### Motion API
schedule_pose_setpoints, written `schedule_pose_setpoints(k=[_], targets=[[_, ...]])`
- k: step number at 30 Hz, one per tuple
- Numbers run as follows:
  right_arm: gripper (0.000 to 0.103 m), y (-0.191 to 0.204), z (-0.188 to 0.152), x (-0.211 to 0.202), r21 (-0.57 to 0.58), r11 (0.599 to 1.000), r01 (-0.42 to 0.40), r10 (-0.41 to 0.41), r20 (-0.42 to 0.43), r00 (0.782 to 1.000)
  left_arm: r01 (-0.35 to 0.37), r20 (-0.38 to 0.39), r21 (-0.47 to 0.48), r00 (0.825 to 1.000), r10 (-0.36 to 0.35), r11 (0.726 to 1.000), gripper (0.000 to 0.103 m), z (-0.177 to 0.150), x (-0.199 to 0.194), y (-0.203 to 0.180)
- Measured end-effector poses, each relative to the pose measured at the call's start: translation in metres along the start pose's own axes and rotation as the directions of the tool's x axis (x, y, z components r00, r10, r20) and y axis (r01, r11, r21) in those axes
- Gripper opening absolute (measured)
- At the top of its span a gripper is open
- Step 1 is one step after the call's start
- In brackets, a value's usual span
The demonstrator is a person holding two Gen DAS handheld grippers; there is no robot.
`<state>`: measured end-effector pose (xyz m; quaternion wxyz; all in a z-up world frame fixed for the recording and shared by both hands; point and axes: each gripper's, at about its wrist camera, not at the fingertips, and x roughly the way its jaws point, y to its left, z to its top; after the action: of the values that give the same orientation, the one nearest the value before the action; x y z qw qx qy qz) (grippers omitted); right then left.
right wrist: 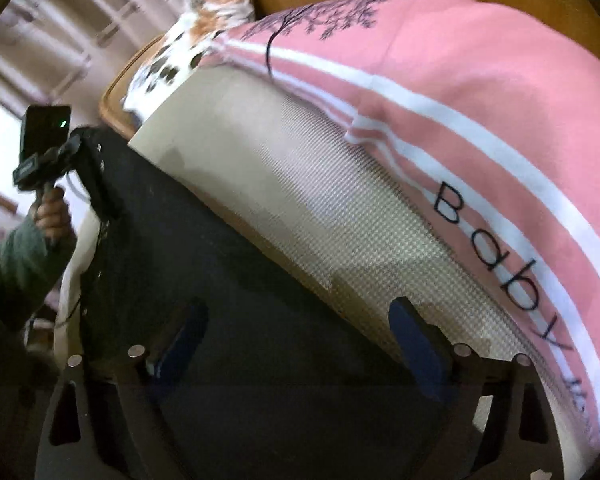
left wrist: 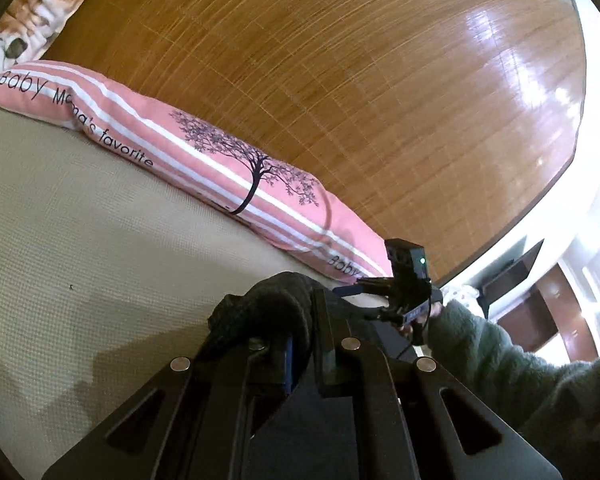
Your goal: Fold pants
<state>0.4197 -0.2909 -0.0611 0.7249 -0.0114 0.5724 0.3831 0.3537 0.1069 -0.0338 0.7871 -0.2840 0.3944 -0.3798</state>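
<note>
The dark pants (right wrist: 204, 264) lie on a beige textured bed cover (right wrist: 308, 184). In the left wrist view my left gripper (left wrist: 300, 340) is shut on a bunched edge of the dark pants (left wrist: 268, 304), held just above the bed. In the right wrist view my right gripper (right wrist: 296, 344) is open, its blue-padded fingers (right wrist: 416, 344) spread over the pants' edge; fabric lies between them. The right gripper (left wrist: 384, 292) also shows in the left wrist view, and the left gripper (right wrist: 88, 168) shows at the left of the right wrist view, holding the pants.
A pink striped pillow (left wrist: 228, 168) printed "Baby" lies along the wooden headboard (left wrist: 360, 100). A floral orange-and-white cloth (right wrist: 204, 12) sits at the bed's far corner. Dark furniture (left wrist: 532, 292) stands beyond the bed.
</note>
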Motion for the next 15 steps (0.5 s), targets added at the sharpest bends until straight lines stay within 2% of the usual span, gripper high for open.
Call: schedule_pose_setpoints(k=[3, 4, 8, 9, 12, 15], targets=[[0.068, -0.005, -0.003, 0.003, -0.025, 1.0, -0.017, 0.016, -0.045, 0.999, -0.021, -0.004, 0.013, 1.0, 0.021, 1.0, 0.007, 0.0, 0.001, -0.003], [0.065, -0.005, -0.003, 0.004, -0.033, 0.999, -0.013, 0.011, -0.055, 0.998, -0.03, -0.007, 0.015, 1.0, 0.03, 0.999, 0.007, 0.001, 0.001, -0.003], [0.047, -0.006, -0.013, 0.006, -0.055, 0.998, 0.003, -0.007, -0.069, 0.998, -0.065, -0.016, 0.02, 0.998, 0.065, 0.998, 0.007, 0.003, 0.005, -0.001], [0.039, -0.008, -0.019, 0.004, -0.057, 0.998, 0.011, -0.015, -0.067, 0.998, -0.075, -0.019, 0.024, 0.997, 0.075, 0.997, 0.007, 0.003, 0.006, -0.001], [0.022, -0.009, -0.025, 0.005, -0.053, 0.996, 0.064, -0.067, -0.058, 0.996, -0.11, -0.021, 0.028, 0.994, 0.11, 0.994, 0.007, 0.003, 0.011, 0.0], [0.012, 0.0, -0.033, 0.0, -0.058, 0.987, 0.151, -0.153, -0.026, 0.988, -0.182, -0.016, 0.045, 0.983, 0.183, 0.982, 0.007, 0.002, 0.016, 0.002]])
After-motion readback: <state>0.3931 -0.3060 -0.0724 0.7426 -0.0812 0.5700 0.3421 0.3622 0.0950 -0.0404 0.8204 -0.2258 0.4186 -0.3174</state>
